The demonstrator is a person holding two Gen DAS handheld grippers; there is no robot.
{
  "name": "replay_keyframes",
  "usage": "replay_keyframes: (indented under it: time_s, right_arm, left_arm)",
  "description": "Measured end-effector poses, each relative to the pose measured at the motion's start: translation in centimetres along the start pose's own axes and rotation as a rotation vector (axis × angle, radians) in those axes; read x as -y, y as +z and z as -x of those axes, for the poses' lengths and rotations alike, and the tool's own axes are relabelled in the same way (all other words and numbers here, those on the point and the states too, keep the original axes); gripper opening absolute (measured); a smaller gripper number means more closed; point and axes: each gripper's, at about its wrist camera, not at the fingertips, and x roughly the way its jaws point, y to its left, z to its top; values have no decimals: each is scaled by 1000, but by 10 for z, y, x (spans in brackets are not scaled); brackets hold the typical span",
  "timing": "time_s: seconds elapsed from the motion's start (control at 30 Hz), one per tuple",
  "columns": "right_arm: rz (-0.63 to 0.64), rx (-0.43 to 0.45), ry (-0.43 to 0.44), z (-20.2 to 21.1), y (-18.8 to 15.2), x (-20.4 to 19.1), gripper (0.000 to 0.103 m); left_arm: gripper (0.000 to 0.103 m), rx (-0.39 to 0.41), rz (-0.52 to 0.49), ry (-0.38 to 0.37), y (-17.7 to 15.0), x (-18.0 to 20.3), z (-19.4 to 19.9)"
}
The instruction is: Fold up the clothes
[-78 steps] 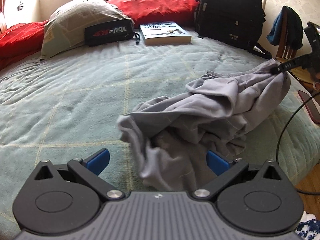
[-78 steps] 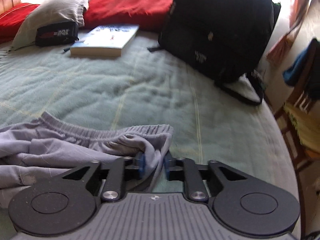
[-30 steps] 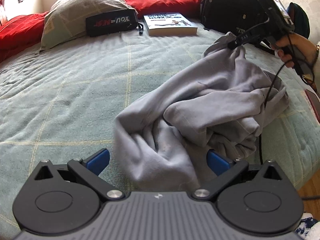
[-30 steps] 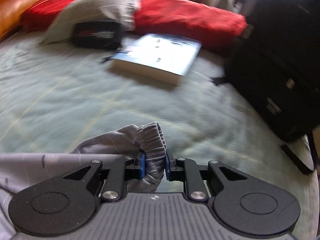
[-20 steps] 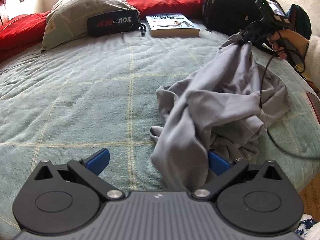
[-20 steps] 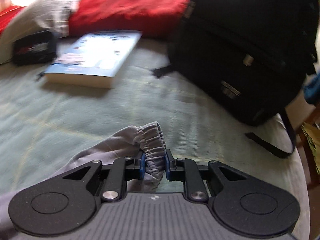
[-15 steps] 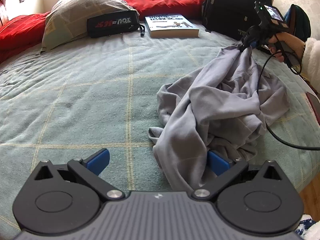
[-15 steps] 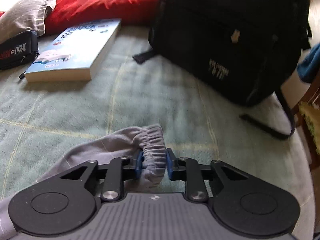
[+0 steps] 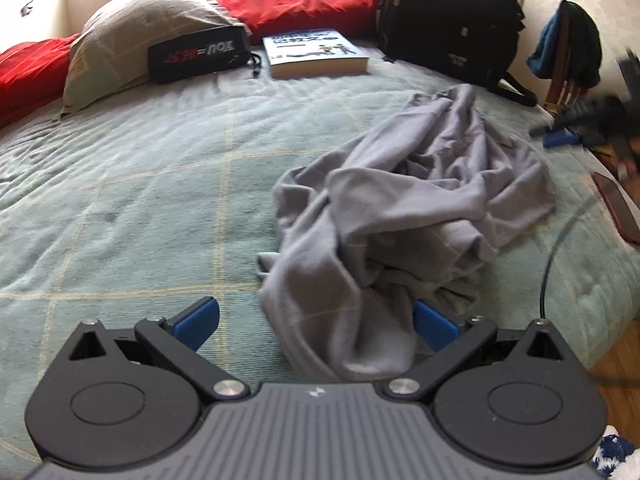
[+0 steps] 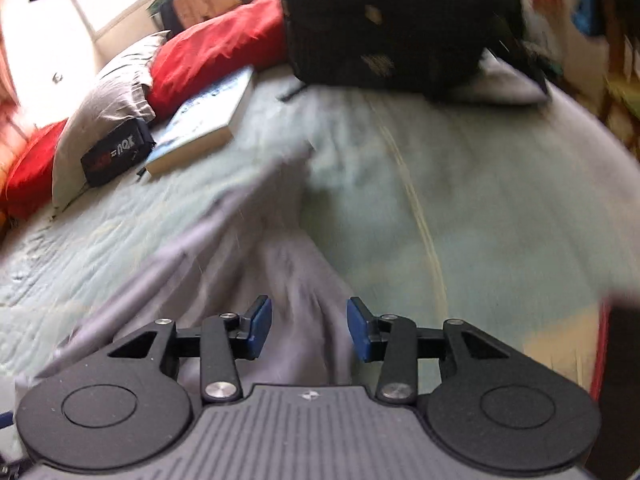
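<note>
Lying crumpled in a long heap on the pale green quilted bed cover (image 9: 140,168): the grey soft cotton garment (image 9: 400,208), its narrow end reaching toward the big black fabric backpack (image 9: 448,16).

Standing at the head of the bed, just beyond the garment's far end: that backpack. Leaning beside the backpack along the headboard side: the long red cushion (image 9: 304,0), then the grey-beige pillow (image 9: 132,36). Lying flat just in front of the red cushion, near the backpack: the thick blue-and-white paperback book (image 9: 316,54). Resting against the pillow, farther from the backpack than the book: the black zip pouch with red and white lettering (image 9: 196,56).

Hovering over the garment's near end, spread wide, gripping nothing, cloth lying between the blue pads: the left claw (image 9: 316,318).

Blurring in motion over the garment's side nearer the backpack, parted partway, clamping nothing, grey cloth passing beneath the gap: the right claw (image 10: 308,330), showing also as a dark smear off the bed's edge (image 9: 588,124).
</note>
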Motion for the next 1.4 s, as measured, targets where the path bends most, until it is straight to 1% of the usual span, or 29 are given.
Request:
replay_keyframes:
  time_s: [0.1,0.17,0.23,0.3,0.33,0.37,0.4,0.43,0.47,0.5,0.53,0.67,0.8,0.93,1.0,1.03,1.07,1.1,1.13,1.17,1.2,1.27,1.4]
  right_arm:
    - [-82,-14,26,-2,-31,21,43]
    - [-135,4,69,-5,-44,32,42]
    - [-176,30,108,-9,-47,38,42]
    - [-177,48,126,-18,-43,37,42]
    - [-178,57,134,-22,-42,37,38]
    - [-178,66,143,-27,-40,36,31]
    - [-178,75,152,-32,-38,36,27]
    - [-184,81,154,-35,-36,36,19]
    - [-196,82,149,-35,-36,35,11]
    - [-201,80,145,-32,-37,35,7]
    - [-197,79,137,-27,-40,34,6]
    - [-143,82,79,-2,-55,27,6]
    - [-133,93,37,28,-73,29,5]
    - [-105,94,-28,49,-86,29,5]
    - [-96,87,-61,55,-90,30,6]
    - [-98,77,-84,56,-91,30,11]
    - [-99,73,-99,58,-91,30,14]
    - [-101,84,-95,62,-92,29,15]
    - [-102,101,-80,67,-93,27,20]
    - [-97,114,-63,72,-92,22,27]
    - [-93,127,-45,76,-91,18,31]
    - [-59,146,-22,82,-90,3,47]
    - [49,146,44,78,-87,-39,56]
  left_arm:
    - [102,-3,-17,-6,-2,8,2]
    - [102,-4,-26,-8,-4,13,3]
    - [102,-5,-27,-7,-5,15,4]
    - [102,-5,-25,-7,-6,18,5]
    - [102,-5,-24,-6,-6,19,5]
    - [102,-5,-24,-6,-6,20,5]
    - [102,-4,-24,-4,-6,21,6]
    - [102,-2,-24,-2,-6,22,6]
    - [102,0,-25,-2,-6,23,8]
    - [102,5,-28,-3,-7,25,9]
    - [102,9,-31,-4,-7,25,11]
    - [102,16,-38,-4,-9,26,14]
    - [102,20,-51,-12,-13,29,16]
    - [102,33,-67,-14,-18,33,22]
    - [102,42,-68,-18,-21,33,26]
    - [102,46,-67,-14,-23,32,28]
    - [102,50,-65,-9,-24,31,30]
    - [102,54,-63,-3,-26,30,31]
    - [102,59,-58,3,-27,27,32]
    - [102,65,-52,9,-29,24,34]
    - [102,70,-46,14,-31,21,35]
    - [102,86,-32,18,-33,15,35]
    - [102,120,-4,22,-37,2,35]
